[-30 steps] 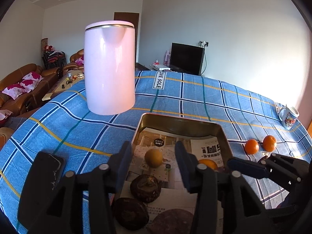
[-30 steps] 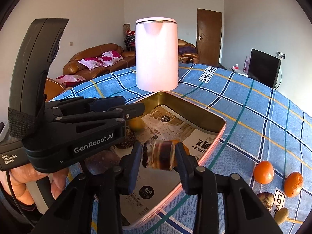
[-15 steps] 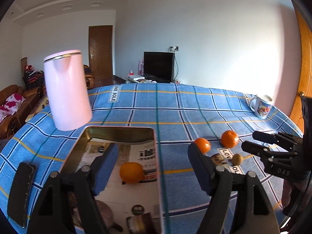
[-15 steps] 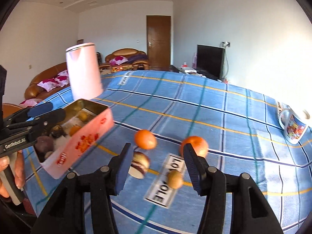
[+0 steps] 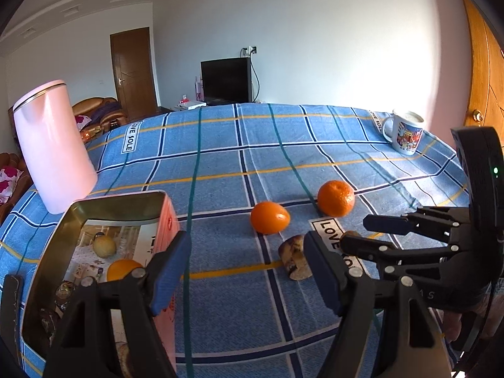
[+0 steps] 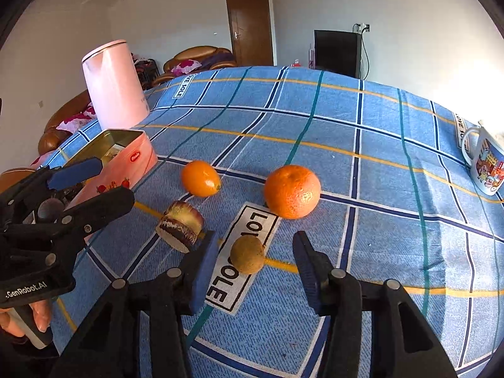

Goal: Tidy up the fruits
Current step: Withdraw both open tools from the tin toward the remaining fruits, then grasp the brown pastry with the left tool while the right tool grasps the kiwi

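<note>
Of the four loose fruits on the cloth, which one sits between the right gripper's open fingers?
The small brownish-green fruit lying on the LOVE SOLE label. The two oranges and the striped cut piece lie beyond the right gripper.

Two oranges are lying on the checked cloth ahead of the right gripper, a rounder one (image 6: 292, 191) and an oval one (image 6: 200, 178); a third orange (image 5: 123, 269) is sitting inside the tin (image 6: 138, 157), just left of the left gripper's near finger; one small brownish-green fruit (image 6: 247, 254) is resting between the right gripper's fingers; one striped brown piece (image 6: 180, 225) is lying just left of them; one pale round fruit (image 5: 104, 246) is showing in the tin, beside several dark fruits too hidden to count; one pink kettle (image 6: 114, 85) and one mug (image 6: 486, 167) are standing beyond.
</note>
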The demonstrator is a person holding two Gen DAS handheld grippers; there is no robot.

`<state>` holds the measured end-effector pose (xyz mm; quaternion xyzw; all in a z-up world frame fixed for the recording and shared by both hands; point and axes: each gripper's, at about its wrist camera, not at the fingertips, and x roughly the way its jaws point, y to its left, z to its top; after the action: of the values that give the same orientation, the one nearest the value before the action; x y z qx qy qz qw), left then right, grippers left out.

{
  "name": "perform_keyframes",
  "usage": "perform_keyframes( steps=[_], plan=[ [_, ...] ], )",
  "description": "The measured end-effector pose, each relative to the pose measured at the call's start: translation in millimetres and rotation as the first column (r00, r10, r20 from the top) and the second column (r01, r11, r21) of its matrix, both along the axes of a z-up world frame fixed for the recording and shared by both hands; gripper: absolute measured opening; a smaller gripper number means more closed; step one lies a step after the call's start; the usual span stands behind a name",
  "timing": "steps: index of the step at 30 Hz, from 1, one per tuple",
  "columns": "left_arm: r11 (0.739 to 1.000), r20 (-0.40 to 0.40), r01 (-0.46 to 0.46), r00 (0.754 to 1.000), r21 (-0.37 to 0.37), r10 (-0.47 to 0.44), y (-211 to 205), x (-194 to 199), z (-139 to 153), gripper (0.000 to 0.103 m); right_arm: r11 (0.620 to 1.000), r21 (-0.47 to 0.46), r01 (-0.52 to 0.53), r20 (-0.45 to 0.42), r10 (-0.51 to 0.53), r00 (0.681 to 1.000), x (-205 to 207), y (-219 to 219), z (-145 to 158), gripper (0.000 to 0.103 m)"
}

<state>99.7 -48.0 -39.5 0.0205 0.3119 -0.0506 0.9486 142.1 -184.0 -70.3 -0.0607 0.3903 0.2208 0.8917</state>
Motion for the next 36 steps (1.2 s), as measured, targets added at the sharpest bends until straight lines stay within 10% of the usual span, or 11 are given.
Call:
perform_keyframes(
  steps=[5, 17, 27, 36],
  plan=[
    [1.0, -0.034, 0.009, 0.999, -0.003, -0.01, -5.6, 7.0, -8.5, 0.076, 1.0, 0.002, -0.021, -0.057, 0.021, 0.998, 6.4, 2.6, -8.6, 0.028],
    [0.998, -0.103, 0.065, 0.993, -0.007, -0.065, -25.3, 23.2, -16.9, 0.075, 0.993, 0.081, 0.089, 0.017, -0.091, 0.996, -1.4, -25.2, 6.5, 0.027],
    [0.99, -0.201, 0.118, 0.971, -0.073, -0.13, -33.4, 37.7, -30.4, 0.036, 0.992, 0.079, 0.095, 0.018, -0.097, 0.995, 0.1, -25.5, 7.4, 0.027],
    [0.991, -0.156, 0.108, 0.981, -0.075, -0.119, -30.5, 32.4, -23.1, 0.036, 0.991, 0.098, 0.088, 0.048, -0.093, 0.994, -5.6, -27.8, 10.8, 0.027]
  ],
)
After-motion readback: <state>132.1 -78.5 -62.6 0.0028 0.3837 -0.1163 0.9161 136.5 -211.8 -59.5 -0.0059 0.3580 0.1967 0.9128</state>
